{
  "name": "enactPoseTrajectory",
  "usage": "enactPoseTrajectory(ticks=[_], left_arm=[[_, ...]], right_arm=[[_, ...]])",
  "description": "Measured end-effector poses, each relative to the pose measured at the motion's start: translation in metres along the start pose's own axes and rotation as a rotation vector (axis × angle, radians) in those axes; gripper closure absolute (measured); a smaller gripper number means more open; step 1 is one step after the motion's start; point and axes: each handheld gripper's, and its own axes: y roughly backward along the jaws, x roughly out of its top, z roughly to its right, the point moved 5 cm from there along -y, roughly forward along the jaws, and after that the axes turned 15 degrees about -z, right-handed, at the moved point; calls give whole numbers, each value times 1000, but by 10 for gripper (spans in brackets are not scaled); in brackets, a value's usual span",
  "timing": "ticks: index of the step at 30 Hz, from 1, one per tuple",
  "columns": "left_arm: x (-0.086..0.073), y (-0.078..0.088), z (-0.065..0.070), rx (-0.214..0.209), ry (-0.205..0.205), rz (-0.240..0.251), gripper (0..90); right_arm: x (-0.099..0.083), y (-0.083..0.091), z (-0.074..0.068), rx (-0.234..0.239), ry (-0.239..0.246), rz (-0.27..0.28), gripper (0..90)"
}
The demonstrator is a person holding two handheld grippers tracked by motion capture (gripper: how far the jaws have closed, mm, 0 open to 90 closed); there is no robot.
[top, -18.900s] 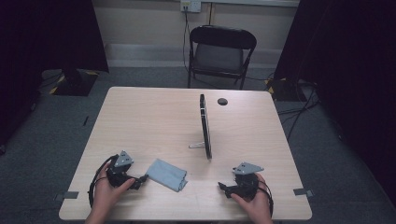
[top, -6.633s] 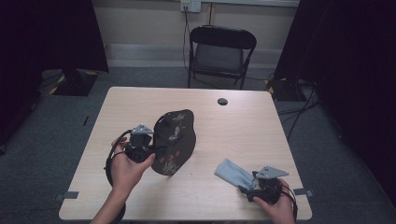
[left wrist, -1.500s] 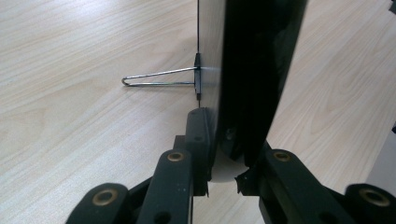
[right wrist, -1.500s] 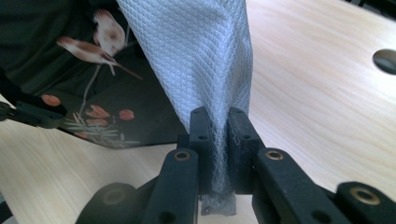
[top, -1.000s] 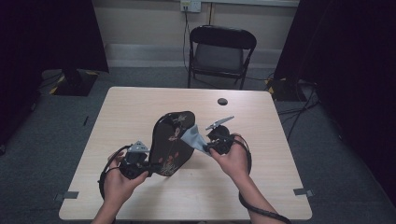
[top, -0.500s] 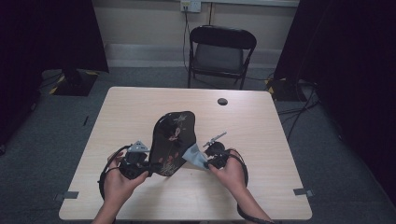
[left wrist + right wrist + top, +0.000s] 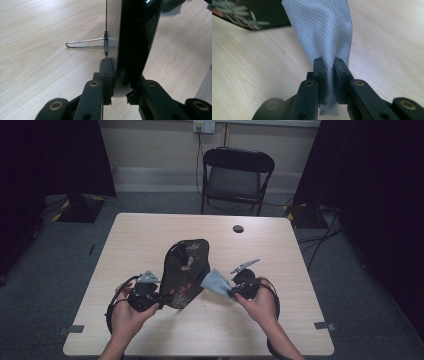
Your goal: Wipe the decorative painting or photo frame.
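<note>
A black oval plate [image 7: 185, 267] with a flower pattern stands tilted on the table [image 7: 145, 235], decorated face toward the right hand. My left gripper [image 7: 161, 298] is shut on its lower left edge. In the left gripper view the jaws of the left gripper [image 7: 120, 83] clamp the plate's rim [image 7: 135, 37], and a wire stand [image 7: 85, 43] juts from its back. My right gripper [image 7: 231, 292] is shut on a pale blue-grey cloth [image 7: 216, 282], whose free end lies against the plate's lower right edge. In the right gripper view the cloth [image 7: 324, 30] rises from the right gripper [image 7: 329, 68], with the plate [image 7: 249, 15] at the upper left.
A small black round object [image 7: 238, 228] lies near the table's far edge. Behind the table stands a black folding chair [image 7: 237, 175]. Cables trail on the floor at the right.
My right gripper has carried the cloth down the plate's face toward its lower right edge and nearer the person. The left gripper and the plate have stayed put.
</note>
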Motion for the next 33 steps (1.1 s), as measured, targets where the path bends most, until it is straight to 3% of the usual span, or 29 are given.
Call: enactPoseTrajectory(ticks=[6,9,19,25,33], left_arm=[[0,0,0,1,0,-3,786],[0,0,0,1,2,-2,786],[0,0,0,1,1,-8,786],[0,0,0,-1,-5,-13,786],[1,0,0,1,-12,-14,787]], right_arm=[[9,39,6,6,-8,74,826],[16,55,9,-14,-2,95,825],[44,107,0,-36,20,204,826],[61,112,-10,-51,42,218,826],[66,94,-13,-41,38,197,825]])
